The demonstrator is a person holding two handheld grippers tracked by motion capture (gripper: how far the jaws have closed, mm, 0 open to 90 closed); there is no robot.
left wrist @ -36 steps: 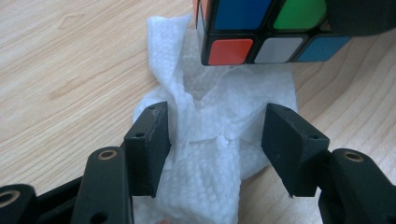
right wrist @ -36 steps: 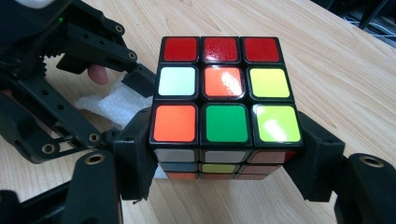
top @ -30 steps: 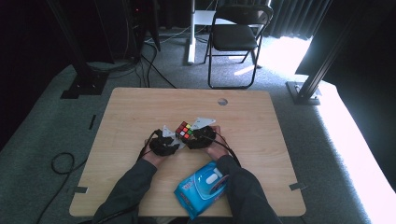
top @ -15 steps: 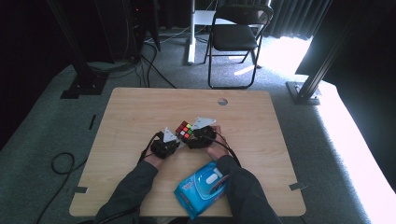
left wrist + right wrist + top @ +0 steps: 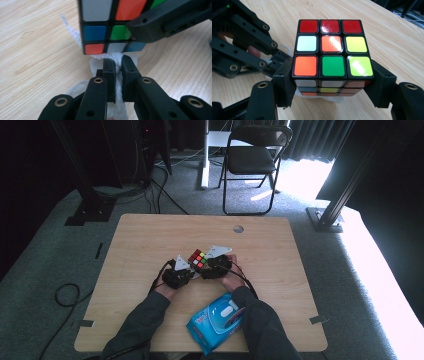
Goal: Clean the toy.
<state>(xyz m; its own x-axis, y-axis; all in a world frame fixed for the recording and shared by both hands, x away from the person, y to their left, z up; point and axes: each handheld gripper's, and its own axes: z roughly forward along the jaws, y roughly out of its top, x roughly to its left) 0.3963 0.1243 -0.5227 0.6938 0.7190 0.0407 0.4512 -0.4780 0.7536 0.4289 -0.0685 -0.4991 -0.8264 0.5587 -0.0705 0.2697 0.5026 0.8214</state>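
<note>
The step in hand appeared to be wiping the puzzle cube [image 5: 332, 58] with a white wipe [image 5: 117, 56]: the right gripper [image 5: 332, 92] held the cube clamped between its two fingers [image 5: 284, 82], pressing on opposite side faces, while the left gripper [image 5: 118, 65] had just been closing its fingers [image 5: 109, 72] and now pinched a bunched fold of the wipe, whose top met the cube's lower edge. The cube sat near the middle of the bench [image 5: 150, 235], low over the wood in the right gripper view, with more of the wipe seemingly spread beneath it; whether it rested on the wipe or hung just above could not be told. The next move probably called for drawing the pinched wipe across a face of the cube while the right gripper kept it steady, with care that the thin tissue did not tear or slip out of the narrow pinch. The cube looked scrambled and glossy: its top face showed a red row, then white, orange and yellow, then orange, green and yellow-green, all set in a black frame. A blue pack of wipes [image 5: 215, 322] lay at the near edge of the bench between the person's sleeves.
</note>
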